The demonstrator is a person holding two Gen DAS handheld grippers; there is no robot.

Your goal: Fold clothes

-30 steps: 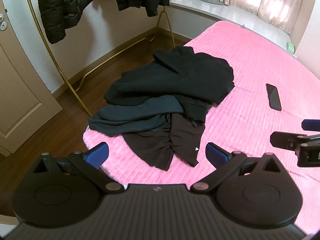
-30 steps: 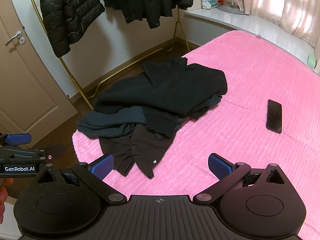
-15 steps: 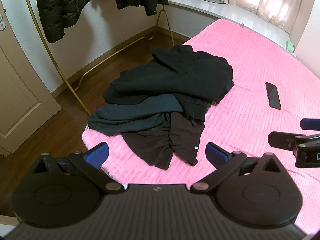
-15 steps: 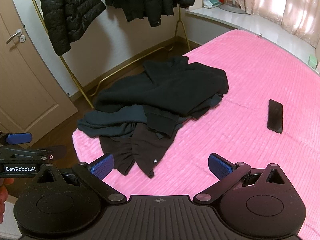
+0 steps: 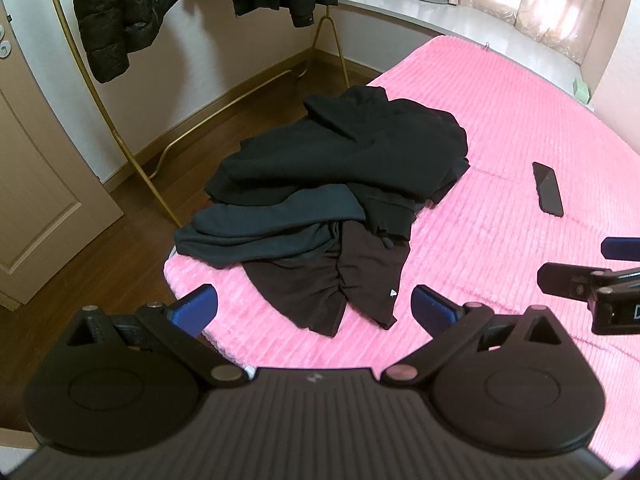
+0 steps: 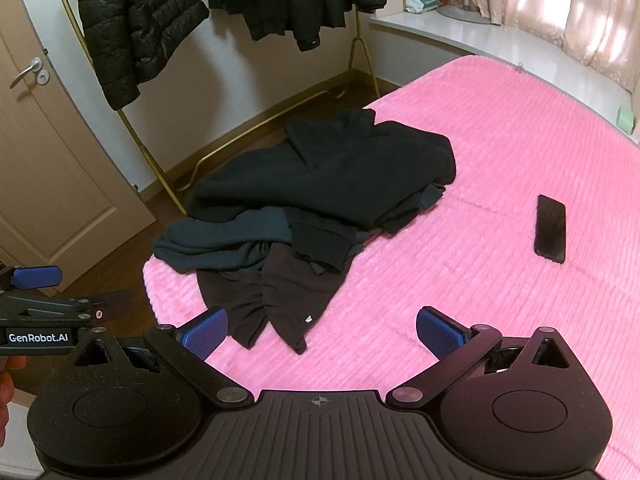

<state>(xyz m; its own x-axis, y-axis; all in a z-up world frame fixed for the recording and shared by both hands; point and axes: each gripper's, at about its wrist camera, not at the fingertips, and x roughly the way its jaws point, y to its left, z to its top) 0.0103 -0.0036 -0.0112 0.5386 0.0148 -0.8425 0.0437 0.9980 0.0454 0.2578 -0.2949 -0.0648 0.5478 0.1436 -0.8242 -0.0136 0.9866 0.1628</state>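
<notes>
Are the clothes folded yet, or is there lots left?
Nothing is folded yet. The clothes lie in a messy pile on the pink bed. The left gripper and right gripper are open and empty. All the folding is left.

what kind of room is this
Most likely a bedroom in a home. A bed with a pink cover fills most of the view, a pile of dark clothes lies on it, and puffer jackets hang on a gold garment rack beside a door.
</notes>
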